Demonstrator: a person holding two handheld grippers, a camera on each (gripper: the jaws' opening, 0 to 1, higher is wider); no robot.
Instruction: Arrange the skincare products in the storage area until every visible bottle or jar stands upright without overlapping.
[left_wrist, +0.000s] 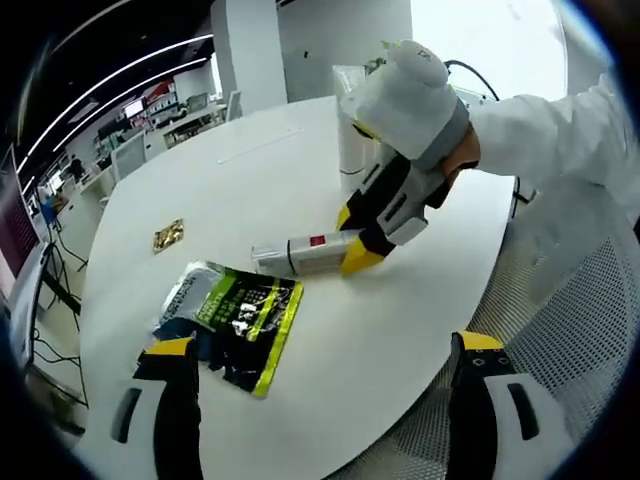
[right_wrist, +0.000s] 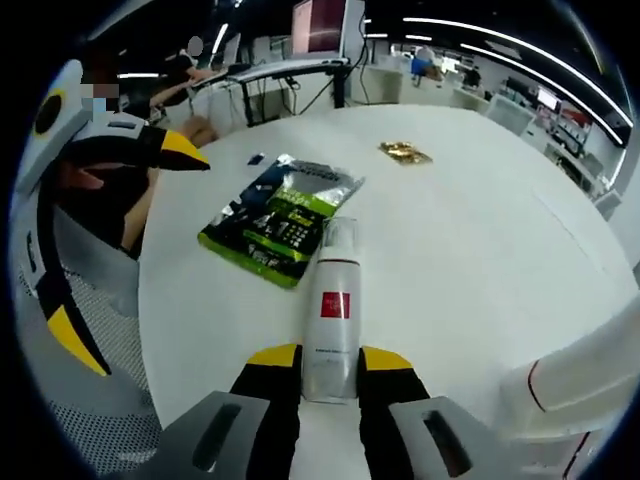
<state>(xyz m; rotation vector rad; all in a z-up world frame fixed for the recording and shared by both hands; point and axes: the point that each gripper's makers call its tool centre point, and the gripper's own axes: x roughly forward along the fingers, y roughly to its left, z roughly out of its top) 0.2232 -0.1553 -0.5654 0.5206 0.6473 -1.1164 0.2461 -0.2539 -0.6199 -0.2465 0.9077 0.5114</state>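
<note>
Gripping the base of a white bottle (right_wrist: 331, 310), the right gripper (right_wrist: 330, 362) has its yellow-tipped jaws closed against both sides of it; the bottle lies flat on the round white surface (right_wrist: 480, 230), its cap end pointing away toward the middle. Touching that cap end lies a green and black pouch (right_wrist: 280, 225), flat near the surface's edge. Past the pouch, farther toward the far edge, sits a small gold packet (right_wrist: 404, 152), well apart from the rest. From the left gripper view, the left gripper (left_wrist: 325, 365) hangs over the near edge with jaws wide apart and nothing between them, the pouch (left_wrist: 245, 320) just ahead of its left jaw. Beyond it the bottle (left_wrist: 305, 253) lies held by the right gripper (left_wrist: 360, 250), which a gloved hand (left_wrist: 410, 100) carries, and a white container (left_wrist: 352, 130) stands behind near the far edge
</note>
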